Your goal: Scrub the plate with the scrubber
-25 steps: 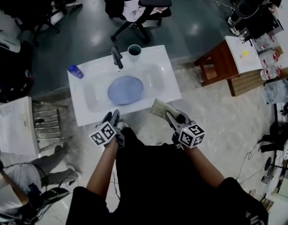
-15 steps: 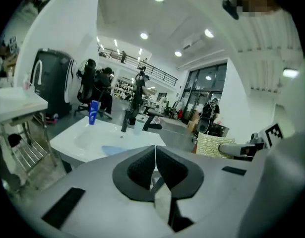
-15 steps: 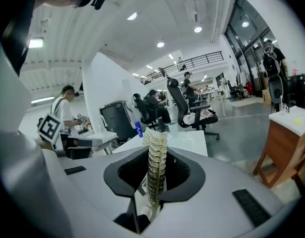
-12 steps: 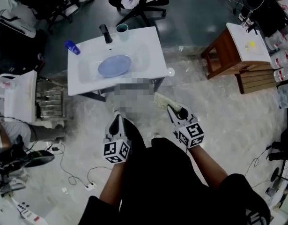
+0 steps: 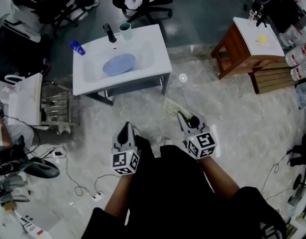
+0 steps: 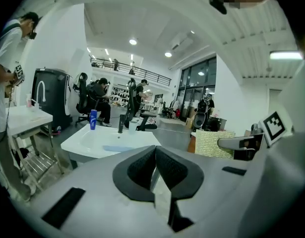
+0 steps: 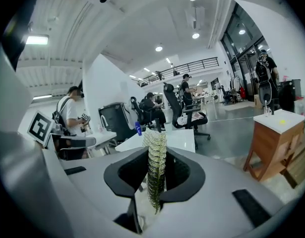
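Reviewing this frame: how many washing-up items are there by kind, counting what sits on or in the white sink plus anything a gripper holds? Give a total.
plate: 1
cup: 1
blue bottle: 1
faucet: 1
scrubber: 1
Total: 5

Bright ceiling lights, fisheye edges, dim floor
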### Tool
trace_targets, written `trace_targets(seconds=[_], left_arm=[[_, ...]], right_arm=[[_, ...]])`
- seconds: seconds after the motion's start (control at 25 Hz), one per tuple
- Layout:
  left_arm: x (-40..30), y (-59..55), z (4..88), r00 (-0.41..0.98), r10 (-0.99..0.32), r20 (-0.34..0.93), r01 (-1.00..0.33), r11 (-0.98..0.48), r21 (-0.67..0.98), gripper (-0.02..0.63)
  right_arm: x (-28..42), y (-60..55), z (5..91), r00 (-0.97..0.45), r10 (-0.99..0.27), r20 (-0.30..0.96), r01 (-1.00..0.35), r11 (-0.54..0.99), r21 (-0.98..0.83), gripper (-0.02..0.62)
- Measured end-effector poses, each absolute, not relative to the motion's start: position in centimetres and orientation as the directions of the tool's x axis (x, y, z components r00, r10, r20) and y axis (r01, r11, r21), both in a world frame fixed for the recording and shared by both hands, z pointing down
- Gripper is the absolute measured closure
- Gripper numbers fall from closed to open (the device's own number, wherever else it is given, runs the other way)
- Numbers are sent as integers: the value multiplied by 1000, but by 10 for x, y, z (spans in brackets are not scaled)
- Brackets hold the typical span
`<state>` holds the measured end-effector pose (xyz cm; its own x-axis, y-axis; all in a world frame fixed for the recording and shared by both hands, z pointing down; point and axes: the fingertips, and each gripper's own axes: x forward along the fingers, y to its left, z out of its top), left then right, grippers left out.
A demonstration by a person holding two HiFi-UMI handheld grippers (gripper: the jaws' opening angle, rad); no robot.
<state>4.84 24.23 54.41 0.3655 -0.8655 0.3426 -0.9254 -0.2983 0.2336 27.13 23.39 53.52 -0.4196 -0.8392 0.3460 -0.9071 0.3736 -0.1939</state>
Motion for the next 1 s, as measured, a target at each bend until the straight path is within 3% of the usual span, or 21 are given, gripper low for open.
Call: trace_targets(seconds=[0.56, 1.0], left_arm=[[43, 265, 541, 335, -889, 313, -937, -281, 206, 601], [85, 275, 549, 396, -857, 330, -909, -315, 272, 601]], right_arm=[[257, 249, 523, -456, -829, 325, -890, 434, -142, 531], [287, 258, 504, -428, -851, 303, -903, 415, -108, 531]])
